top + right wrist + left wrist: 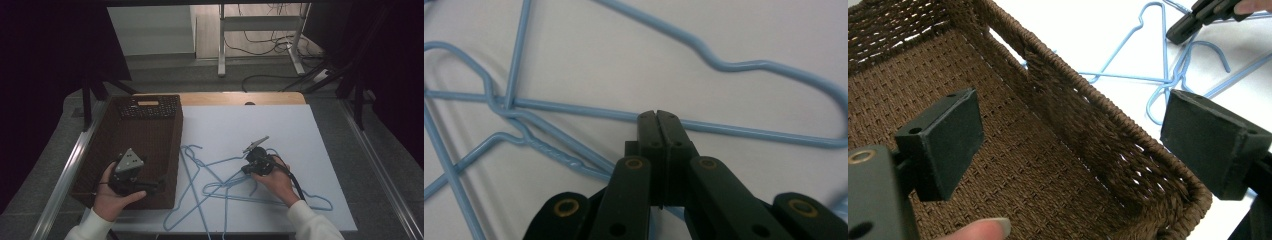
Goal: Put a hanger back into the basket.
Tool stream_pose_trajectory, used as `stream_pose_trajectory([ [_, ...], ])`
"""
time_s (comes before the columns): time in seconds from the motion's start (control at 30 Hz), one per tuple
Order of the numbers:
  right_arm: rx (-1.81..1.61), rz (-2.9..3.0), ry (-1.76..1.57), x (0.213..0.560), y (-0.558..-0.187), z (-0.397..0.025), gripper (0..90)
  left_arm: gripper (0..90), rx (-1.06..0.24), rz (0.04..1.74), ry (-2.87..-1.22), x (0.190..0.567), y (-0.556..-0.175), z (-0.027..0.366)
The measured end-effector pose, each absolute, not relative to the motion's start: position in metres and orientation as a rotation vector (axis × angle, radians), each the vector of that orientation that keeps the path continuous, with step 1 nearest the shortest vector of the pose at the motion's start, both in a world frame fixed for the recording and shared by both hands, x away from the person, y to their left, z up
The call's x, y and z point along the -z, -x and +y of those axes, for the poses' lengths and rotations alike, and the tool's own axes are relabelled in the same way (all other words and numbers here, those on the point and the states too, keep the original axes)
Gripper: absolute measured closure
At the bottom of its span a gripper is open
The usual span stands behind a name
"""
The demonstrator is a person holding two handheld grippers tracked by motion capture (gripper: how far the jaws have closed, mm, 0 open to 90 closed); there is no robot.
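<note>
Several light blue wire hangers [210, 180] lie tangled on the white table top [280, 125]. My right gripper [244, 170] is down on the tangle, its jaws pressed together on the straight bar of one blue hanger [574, 109]. To the left stands a brown wicker basket [176, 150]. My left gripper [159, 184] hovers open over the basket's near right corner. In the left gripper view its pads [948, 142] straddle the basket rim [1098, 100] with nothing between them. The hangers [1148, 30] and the right gripper [1173, 36] show beyond.
A black slotted object with an orange label [148, 106] sits at the basket's far end. Metal rails [65, 175] run along both sides of the table. Desk legs and cables [260, 45] lie on the floor beyond the far edge.
</note>
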State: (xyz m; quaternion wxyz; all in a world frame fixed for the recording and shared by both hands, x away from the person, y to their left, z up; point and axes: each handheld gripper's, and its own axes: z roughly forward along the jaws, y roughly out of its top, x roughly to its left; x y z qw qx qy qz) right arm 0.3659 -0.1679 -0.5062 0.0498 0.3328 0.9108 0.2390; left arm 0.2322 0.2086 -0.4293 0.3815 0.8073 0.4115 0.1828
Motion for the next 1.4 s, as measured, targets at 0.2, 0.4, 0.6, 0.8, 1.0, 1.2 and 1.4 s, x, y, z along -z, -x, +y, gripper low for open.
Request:
stream_pose_trajectory([
  [0.2,-0.754,2.805,-1.01,0.503,-0.362,-0.167,89.5,10.7,-0.467,1.051,-2.06,0.429,-0.232,0.209],
  [0.4,-0.781,2.834,-1.002,0.497,-0.356,-0.169,89.5,10.7,-0.47,1.049,-2.061,0.429,-0.232,0.209],
  [0.6,-0.784,2.813,-0.997,0.498,-0.356,-0.168,89.4,10.6,-0.472,1.047,-2.065,0.429,-0.232,0.208],
  [0.8,-0.778,2.864,-1.007,0.507,-0.362,-0.16,89.5,10.7,-0.471,1.048,-2.064,0.43,-0.233,0.208],
  [1.0,-0.804,2.897,-0.995,0.502,-0.358,-0.16,89.4,10.6,-0.473,1.05,-2.066,0.43,-0.233,0.209],
  [1.2,-0.806,2.918,-0.791,0.498,-0.351,-0.161,74.7,10.6,-0.475,1.049,-2.059,0.429,-0.232,0.209],
  [1.4,-0.749,2.919,-0.651,0.5,-0.347,-0.156,72.8,10.6,-0.473,1.046,-2.066,0.429,-0.232,0.208],
])
